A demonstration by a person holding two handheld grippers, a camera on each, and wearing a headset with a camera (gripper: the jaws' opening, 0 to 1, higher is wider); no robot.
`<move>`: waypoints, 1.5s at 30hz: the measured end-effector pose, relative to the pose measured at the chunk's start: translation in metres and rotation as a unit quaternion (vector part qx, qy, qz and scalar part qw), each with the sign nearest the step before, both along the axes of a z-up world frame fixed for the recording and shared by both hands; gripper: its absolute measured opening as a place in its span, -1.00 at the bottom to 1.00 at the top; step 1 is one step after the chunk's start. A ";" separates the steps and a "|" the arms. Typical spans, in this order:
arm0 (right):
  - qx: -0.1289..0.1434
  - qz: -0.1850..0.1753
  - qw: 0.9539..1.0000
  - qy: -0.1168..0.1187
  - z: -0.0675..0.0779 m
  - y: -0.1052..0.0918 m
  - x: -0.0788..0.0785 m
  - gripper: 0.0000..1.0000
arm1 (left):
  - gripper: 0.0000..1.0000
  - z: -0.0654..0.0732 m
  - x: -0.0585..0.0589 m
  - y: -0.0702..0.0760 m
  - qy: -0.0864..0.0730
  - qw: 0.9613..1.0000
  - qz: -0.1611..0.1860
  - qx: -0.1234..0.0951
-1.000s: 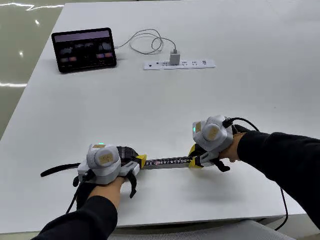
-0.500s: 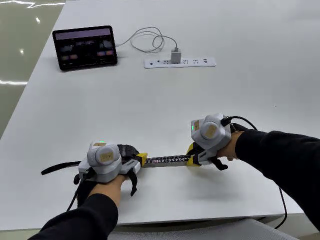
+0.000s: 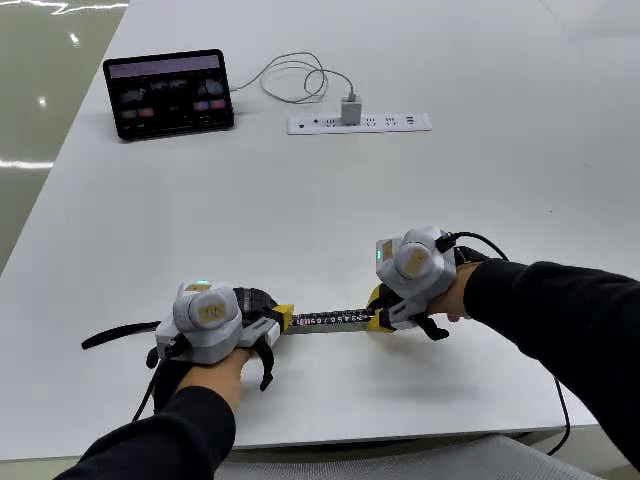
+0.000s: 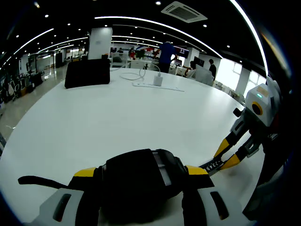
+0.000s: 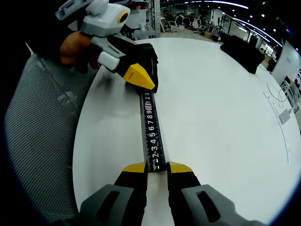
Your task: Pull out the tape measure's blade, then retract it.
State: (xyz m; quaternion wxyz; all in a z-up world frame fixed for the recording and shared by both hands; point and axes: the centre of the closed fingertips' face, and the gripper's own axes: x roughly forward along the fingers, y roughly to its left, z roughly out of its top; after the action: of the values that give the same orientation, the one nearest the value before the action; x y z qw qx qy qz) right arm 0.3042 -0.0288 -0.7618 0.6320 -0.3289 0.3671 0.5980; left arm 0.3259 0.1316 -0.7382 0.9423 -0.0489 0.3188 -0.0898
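Right gripper view has the right gripper (image 5: 156,168) pinching the tip of the blade (image 5: 151,127), a short length out of the tape measure case (image 5: 143,54). The left gripper (image 4: 141,172) clamps this case on the table (image 5: 225,117). Pulling or returning, I cannot tell; next the tip should travel straight along the blade line, with the case held firm.

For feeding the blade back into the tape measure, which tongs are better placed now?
Right. The right tongs pinch the free end of the blade, so they could probably guide it back toward the case, which the left tongs grip.
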 end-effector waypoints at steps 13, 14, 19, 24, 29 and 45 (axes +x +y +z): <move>0.008 -0.003 1.000 0.001 0.000 0.007 0.000 -0.77 | 0.35 0.000 0.000 0.000 0.000 1.000 0.001 -0.004; 0.008 -0.002 1.000 0.000 0.000 0.007 0.000 -0.77 | 0.35 0.000 0.000 0.000 0.000 1.000 0.001 -0.004; 0.011 0.000 1.000 -0.001 0.001 0.009 0.000 -0.77 | 0.35 0.001 0.000 0.000 0.001 1.000 0.001 -0.004; 0.014 -0.001 1.000 -0.003 0.000 0.011 0.000 -0.77 | 0.35 0.000 0.000 0.000 0.001 1.000 0.001 -0.006; 0.018 -0.003 1.000 -0.005 0.000 0.014 0.001 -0.77 | 0.34 0.000 0.000 0.000 0.002 1.000 0.000 -0.007; 0.029 -0.010 1.000 -0.001 0.001 0.019 0.001 -0.78 | 0.34 0.001 0.000 0.000 0.003 1.000 0.000 -0.009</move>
State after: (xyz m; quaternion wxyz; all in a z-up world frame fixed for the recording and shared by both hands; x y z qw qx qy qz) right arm 0.3050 -0.0098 -0.7610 0.6475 -0.3070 0.3526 0.6018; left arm 0.3259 0.1316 -0.7375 0.9410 -0.0574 0.3204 -0.0922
